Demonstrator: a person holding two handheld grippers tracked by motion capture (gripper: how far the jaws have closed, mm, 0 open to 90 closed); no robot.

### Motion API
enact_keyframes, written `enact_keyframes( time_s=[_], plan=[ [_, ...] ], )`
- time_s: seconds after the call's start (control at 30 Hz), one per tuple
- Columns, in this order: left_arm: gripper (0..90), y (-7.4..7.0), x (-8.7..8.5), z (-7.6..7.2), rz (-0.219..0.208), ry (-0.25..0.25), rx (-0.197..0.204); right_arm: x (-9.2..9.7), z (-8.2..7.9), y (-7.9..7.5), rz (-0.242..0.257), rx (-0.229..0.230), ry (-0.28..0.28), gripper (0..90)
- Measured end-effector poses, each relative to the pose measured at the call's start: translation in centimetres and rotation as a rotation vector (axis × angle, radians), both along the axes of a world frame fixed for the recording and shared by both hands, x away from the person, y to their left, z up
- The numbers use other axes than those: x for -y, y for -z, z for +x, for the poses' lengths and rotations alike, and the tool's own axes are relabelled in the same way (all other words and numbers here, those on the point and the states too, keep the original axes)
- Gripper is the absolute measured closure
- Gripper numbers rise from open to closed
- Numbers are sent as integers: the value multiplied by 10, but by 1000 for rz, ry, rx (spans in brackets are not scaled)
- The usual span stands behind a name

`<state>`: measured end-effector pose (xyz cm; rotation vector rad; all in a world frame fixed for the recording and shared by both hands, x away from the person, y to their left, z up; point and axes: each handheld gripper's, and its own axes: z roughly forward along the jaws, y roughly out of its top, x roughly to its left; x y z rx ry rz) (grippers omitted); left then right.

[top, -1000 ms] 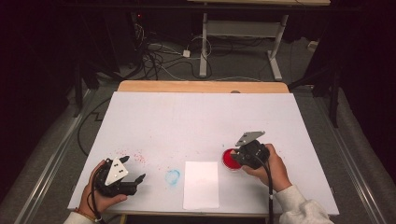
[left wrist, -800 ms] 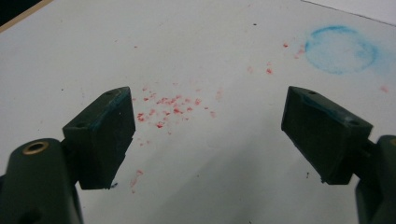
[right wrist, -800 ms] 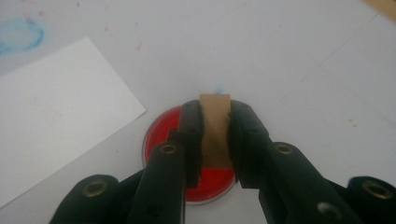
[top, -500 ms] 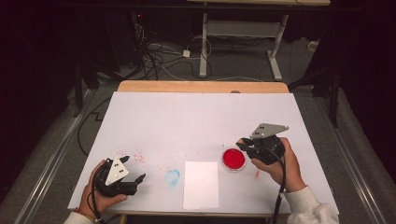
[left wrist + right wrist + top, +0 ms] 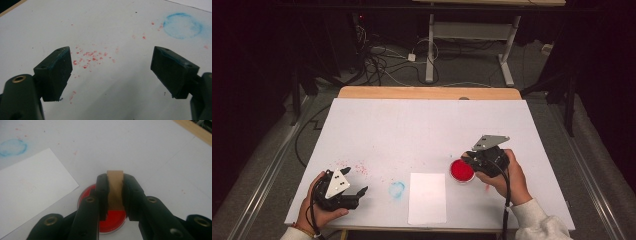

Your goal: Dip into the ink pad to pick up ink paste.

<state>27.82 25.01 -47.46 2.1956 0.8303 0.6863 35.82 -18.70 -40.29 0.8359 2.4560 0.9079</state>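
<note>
White table (image 5: pixel 427 125), red specks (image 5: pixel 87 57) near its left front corner; left gripper (image 5: pixel 110 72) released, right gripper (image 5: pixel 115 195) grasping a wooden stamp (image 5: pixel 115 187) over the red ink pad (image 5: pixel 110 218).

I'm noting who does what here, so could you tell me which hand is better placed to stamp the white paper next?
Right. The right gripper is shut on the wooden stamp above the red ink pad, beside the white paper. The left gripper is open and holds nothing.
</note>
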Motion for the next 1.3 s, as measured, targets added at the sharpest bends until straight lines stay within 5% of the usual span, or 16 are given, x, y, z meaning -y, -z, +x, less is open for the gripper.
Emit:
enact_keyframes(
  time_s=[0.43, 0.57, 1.1, 1.3],
  plan=[
    [168, 0, 0, 1, 12, 9, 8, -11, 15, 39, -105, -112, -2, 761],
    [169, 0, 0, 1, 14, 10, 6, -10, 17, 42, -94, -124, -2, 762],
    [169, 0, 1, 0, 20, 12, 6, -8, 18, 45, -70, -135, 11, 764],
    [169, 1, 1, 0, 16, 11, 5, -12, 14, 45, -108, -99, 5, 764]
  ],
)
